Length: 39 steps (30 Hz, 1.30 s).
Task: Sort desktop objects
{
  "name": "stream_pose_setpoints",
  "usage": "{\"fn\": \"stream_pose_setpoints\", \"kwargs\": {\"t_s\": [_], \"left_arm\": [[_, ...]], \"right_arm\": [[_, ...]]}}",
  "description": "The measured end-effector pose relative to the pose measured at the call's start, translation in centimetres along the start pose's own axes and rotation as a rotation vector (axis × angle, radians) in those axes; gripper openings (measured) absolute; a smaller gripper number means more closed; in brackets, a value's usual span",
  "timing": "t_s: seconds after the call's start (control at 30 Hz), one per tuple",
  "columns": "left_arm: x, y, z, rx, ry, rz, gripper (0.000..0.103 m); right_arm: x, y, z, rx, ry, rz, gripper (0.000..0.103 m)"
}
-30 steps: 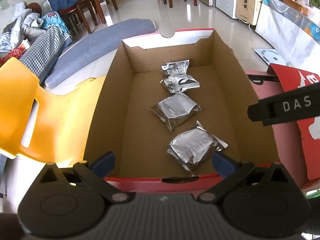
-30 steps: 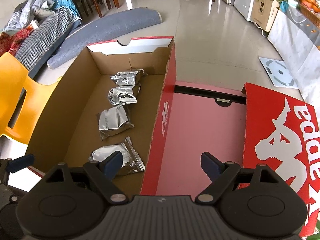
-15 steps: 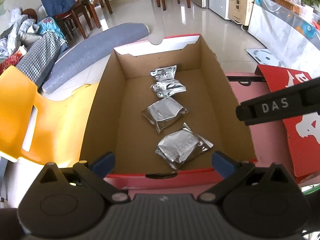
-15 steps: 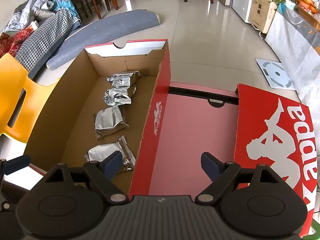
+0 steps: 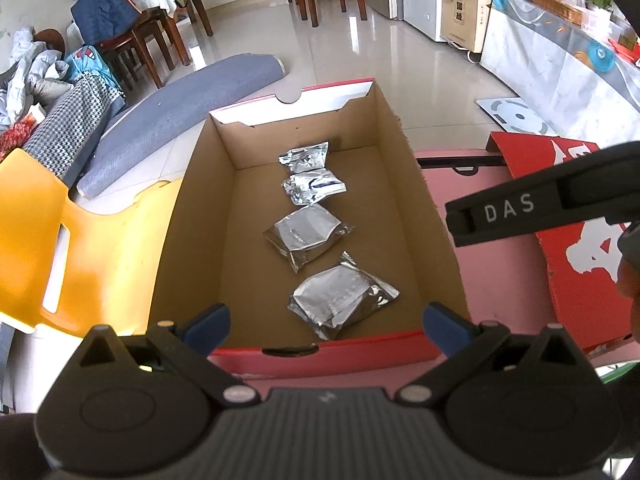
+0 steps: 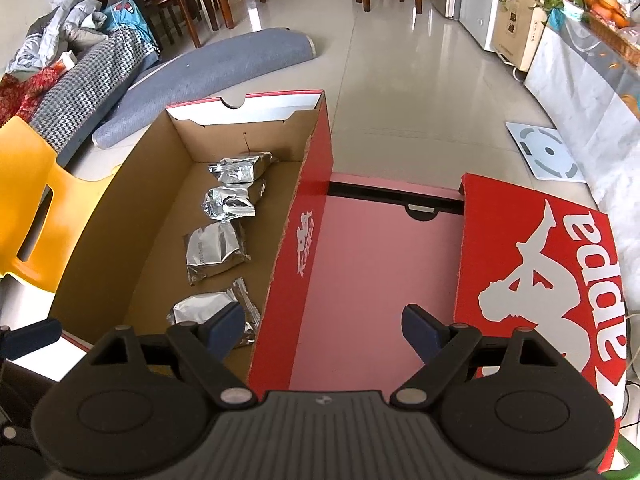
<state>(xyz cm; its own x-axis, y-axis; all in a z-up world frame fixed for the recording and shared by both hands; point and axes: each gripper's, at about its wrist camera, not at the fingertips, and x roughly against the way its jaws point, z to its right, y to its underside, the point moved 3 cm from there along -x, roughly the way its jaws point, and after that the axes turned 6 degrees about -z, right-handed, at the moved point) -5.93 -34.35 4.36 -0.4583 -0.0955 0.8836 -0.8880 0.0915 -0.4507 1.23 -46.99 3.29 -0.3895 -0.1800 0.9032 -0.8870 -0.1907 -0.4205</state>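
Observation:
An open red shoebox point(image 5: 192, 240) point(image 6: 304, 240) with a brown cardboard inside holds several silver foil packets in a row, the nearest packet point(image 5: 340, 300) point(image 6: 208, 308) close to the front wall. My left gripper point(image 5: 326, 326) hangs open just above the box's front edge, nothing between its fingers. My right gripper point(image 6: 324, 330) is open too, straddling the box's right wall, empty. Its black finger marked DAS point(image 5: 540, 204) crosses the right of the left wrist view.
The red box lid point(image 6: 544, 280) point(image 5: 576, 248) lies to the right on a pink surface point(image 6: 376, 272). A yellow chair point(image 5: 60, 240) stands left of the box. A rolled grey mat point(image 6: 208, 76), clothes and wooden chairs lie beyond on the tiled floor.
Both grippers have drawn back and up from the box, so it looks smaller and farther. The packets have not moved. Both grippers stay open.

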Motion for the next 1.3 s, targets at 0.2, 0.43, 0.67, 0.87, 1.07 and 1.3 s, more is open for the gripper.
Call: {"fn": "stream_pose_setpoints", "kwargs": {"t_s": [0.2, 0.43, 0.67, 0.87, 1.07, 1.3], "left_arm": [[0.4, -0.2, 0.7, -0.008, 0.002, 0.005, 0.103], [0.7, -0.3, 1.3, -0.014, 0.004, 0.002, 0.103], [1.0, -0.4, 2.2, -0.019, 0.011, 0.003, 0.103], [1.1, -0.3, 3.5, -0.028, 0.034, -0.006, 0.103], [1.0, -0.5, 4.8, -0.030, 0.057, -0.016, 0.103], [1.0, -1.0, 6.1, -0.036, 0.071, -0.019, 0.103]], "right_arm": [[0.5, 0.0, 0.4, -0.002, 0.001, 0.012, 0.085], [0.9, 0.0, 1.1, -0.014, -0.006, 0.019, 0.085], [1.4, 0.0, 2.1, -0.035, -0.003, 0.024, 0.086], [1.4, 0.3, 3.3, -0.063, 0.009, 0.013, 0.086], [1.6, 0.6, 4.3, -0.083, 0.011, 0.012, 0.086], [2.0, 0.8, 6.2, -0.129, 0.010, 0.013, 0.086]]}}
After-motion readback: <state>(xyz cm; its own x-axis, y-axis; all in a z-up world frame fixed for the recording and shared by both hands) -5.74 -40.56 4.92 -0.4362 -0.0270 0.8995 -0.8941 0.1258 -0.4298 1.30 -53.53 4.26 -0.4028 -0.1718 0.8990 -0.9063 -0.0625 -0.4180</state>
